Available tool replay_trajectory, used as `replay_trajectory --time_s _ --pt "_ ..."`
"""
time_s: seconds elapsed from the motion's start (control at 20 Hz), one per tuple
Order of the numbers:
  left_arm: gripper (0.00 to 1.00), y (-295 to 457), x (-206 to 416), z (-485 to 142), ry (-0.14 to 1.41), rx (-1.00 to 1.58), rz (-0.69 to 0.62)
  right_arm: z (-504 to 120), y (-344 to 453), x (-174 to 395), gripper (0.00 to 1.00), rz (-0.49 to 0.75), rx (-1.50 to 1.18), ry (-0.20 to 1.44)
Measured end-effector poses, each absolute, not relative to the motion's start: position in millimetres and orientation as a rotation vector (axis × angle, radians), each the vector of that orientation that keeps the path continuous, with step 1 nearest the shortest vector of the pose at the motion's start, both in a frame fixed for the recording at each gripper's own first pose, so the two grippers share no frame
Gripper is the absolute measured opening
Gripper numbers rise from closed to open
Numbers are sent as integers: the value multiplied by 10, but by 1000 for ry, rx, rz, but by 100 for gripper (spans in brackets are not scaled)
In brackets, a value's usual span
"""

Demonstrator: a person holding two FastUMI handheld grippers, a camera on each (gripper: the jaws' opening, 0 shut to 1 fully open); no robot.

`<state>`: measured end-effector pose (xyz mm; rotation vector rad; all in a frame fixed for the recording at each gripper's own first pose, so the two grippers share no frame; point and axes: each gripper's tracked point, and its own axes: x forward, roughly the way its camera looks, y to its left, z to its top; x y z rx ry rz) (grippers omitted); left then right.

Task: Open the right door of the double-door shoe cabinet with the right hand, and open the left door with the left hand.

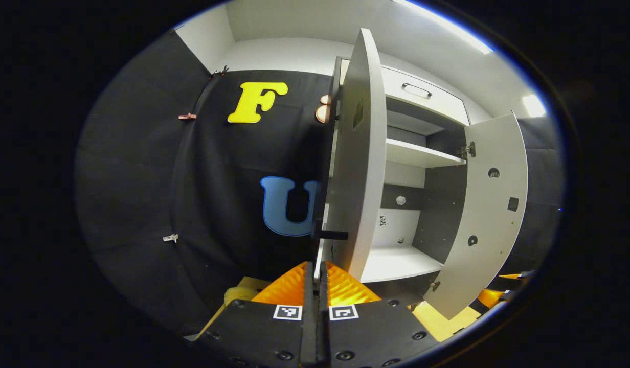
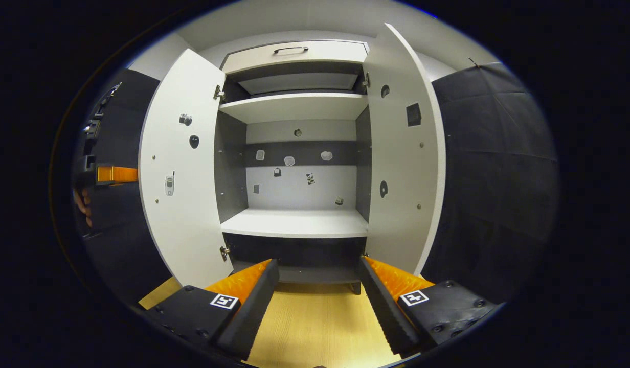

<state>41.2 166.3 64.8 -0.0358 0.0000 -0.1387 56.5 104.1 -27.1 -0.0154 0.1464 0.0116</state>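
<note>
In the right gripper view the shoe cabinet [image 2: 297,153] stands straight ahead with both doors swung out. The left door [image 2: 179,168] hangs open at about 9 o'clock from the cabinet's middle, its inner face toward the camera, and the right door [image 2: 402,153] stands open at about 3 o'clock. Between them lie an upper shelf [image 2: 294,107] and a lower shelf [image 2: 294,222], with a drawer front [image 2: 294,51] and its handle at 12 o'clock above the opening. The right tool [image 2: 317,306] is spread wide, its two fingers well apart over the wooden floor [image 2: 315,327] at 6 o'clock, holding nothing and apart from the cabinet. At the far 9 o'clock edge, beyond the left door, the other tool and part of a hand [image 2: 82,204] show.

In the left gripper view the left door [image 1: 358,153] is seen nearly edge-on just right of centre, and the right door [image 1: 486,214] stands open at 3 o'clock with the shelves between. The left tool [image 1: 317,276] sits at 6 o'clock with its fingers drawn narrow, almost together, right at the door's lower edge beside a small dark handle [image 1: 330,235]; whether they actually pinch the door edge I cannot tell.
</note>
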Motion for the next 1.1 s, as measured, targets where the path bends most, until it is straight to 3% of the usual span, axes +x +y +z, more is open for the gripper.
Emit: replay_trajectory --time_s 0.3,0.35,0.5,0.7,0.75,0.9,1.1 --pt "5 1272 -182 713 -59 4 -49 -142 565 313 98 70 7 137" --pt "0 1154 -274 704 -66 7 -45 -116 483 261 98 77 4 131" --pt "9 740 -611 608 -61 -13 -66 -36 252 132 98 103 2 123" --pt "27 288 -922 421 -64 0 -79 136 61 23 99 129 14 87" --pt "43 196 -979 379 -61 10 -79 173 32 -4 99 132 19 78" --pt "65 92 -1094 256 -51 36 -58 276 -16 -58 98 136 44 65" --pt "80 91 -1171 208 -55 58 -37 309 -27 -90 98 130 62 61"
